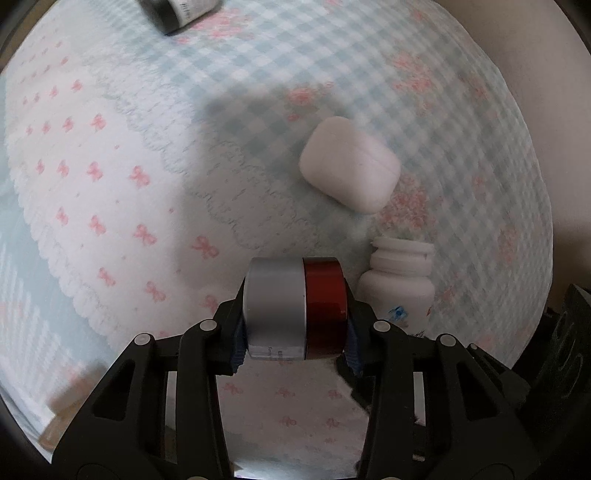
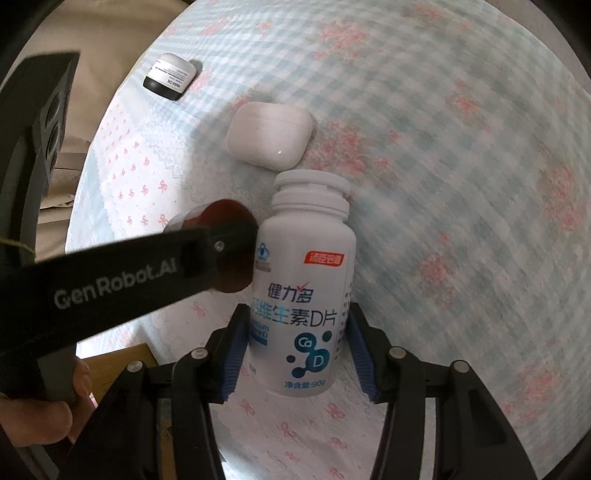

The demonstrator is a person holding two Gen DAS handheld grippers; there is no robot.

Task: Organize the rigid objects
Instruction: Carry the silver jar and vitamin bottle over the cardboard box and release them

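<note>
My left gripper [image 1: 293, 328] is shut on a small jar with a silver lid and dark red body [image 1: 295, 308], held sideways above the cloth; the jar also shows in the right wrist view [image 2: 229, 243]. My right gripper [image 2: 295, 343] is shut on a white pill bottle with blue print [image 2: 303, 295], which also shows in the left wrist view [image 1: 397, 284], close to the right of the jar. A white earbud case [image 1: 349, 162] lies on the cloth beyond both and shows in the right wrist view too [image 2: 269, 134].
A small black-and-white jar [image 2: 170, 75] lies at the far left edge of the checked and bow-print cloth [image 2: 461, 184]; it also shows in the left wrist view [image 1: 177, 13]. A brown wooden surface [image 2: 118, 360] shows below the cloth edge.
</note>
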